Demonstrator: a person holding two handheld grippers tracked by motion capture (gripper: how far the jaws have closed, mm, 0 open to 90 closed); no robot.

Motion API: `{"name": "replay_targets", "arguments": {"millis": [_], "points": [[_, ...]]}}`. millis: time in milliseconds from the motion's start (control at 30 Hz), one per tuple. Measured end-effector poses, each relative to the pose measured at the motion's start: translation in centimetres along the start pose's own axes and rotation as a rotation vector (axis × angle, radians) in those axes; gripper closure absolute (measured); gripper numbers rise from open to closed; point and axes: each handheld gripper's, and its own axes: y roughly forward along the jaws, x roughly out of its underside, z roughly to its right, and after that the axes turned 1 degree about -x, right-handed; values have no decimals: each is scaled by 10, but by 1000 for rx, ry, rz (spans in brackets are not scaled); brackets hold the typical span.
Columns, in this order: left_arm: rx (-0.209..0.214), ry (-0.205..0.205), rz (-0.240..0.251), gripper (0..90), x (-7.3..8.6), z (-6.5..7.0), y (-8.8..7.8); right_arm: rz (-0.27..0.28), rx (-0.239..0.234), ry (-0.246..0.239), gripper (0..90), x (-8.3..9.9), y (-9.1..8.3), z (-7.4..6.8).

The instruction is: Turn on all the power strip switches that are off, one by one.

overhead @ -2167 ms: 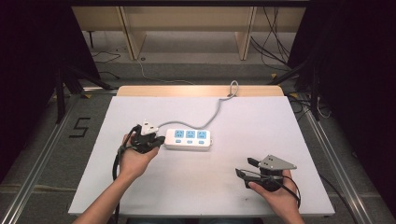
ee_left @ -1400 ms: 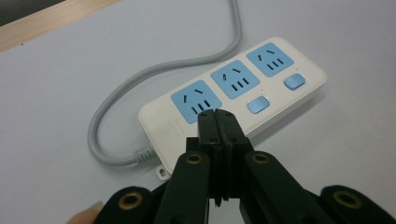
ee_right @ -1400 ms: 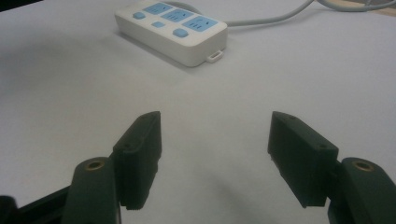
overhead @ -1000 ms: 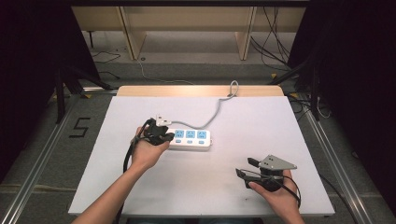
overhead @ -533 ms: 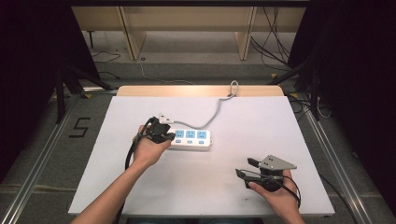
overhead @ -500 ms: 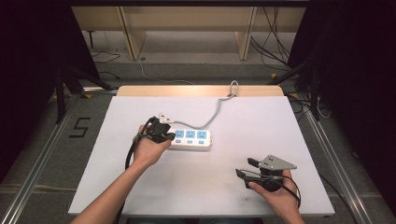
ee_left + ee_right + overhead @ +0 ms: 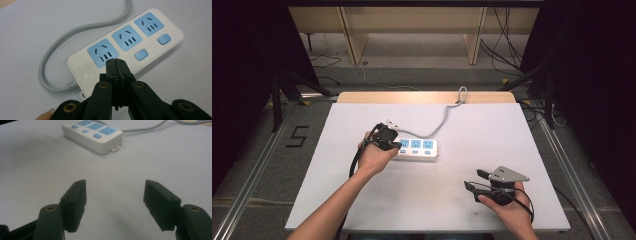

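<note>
1. My left gripper (image 7: 388,141) sits at the table's centre-left, jaws pressed together with nothing between them, tips poised over the left end of the power strip (image 7: 418,148), at the button (image 7: 141,54) by the first socket.
2. The power strip lies flat just left of the table's middle, at about 11 o'clock from my right gripper. Its grey cord (image 7: 443,121) curls off toward 1 o'clock and over the far edge.
3. I judge the strip a light, rigid plastic shell, smooth and apt to skid under a sideways push. The cord is stiff enough to tug it round. I would grip it across its narrow sides, or press straight down on a button.
4. My right gripper (image 7: 477,180) rests at the near right, jaws wide apart and empty.
5. The table (image 7: 512,140) is a matte pale sheet. Beyond it stand wooden shelf legs (image 7: 475,35) amid floor cables, with dark surroundings.
</note>
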Motion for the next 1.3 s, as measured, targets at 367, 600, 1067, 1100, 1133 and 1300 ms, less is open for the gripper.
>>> {"name": "replay_targets", "arguments": {"millis": [367,600,1067,1100,1133,1300], "points": [[-2,11,-34,896,-7,1,5,-1,-1,0,361,0,0,0],[4,28,-64,895,-12,1,9,-2,-4,0,361,0,1,-1],[11,48,-128,895,-22,2,18,-1,-2,2,361,0,0,0],[12,45,-131,895,-22,3,19,-3,-3,2,361,0,0,0],[11,45,-137,895,-22,4,19,-2,-4,2,361,0,1,0],[7,45,-154,895,-24,4,21,-3,-4,2,361,0,0,0]]}}
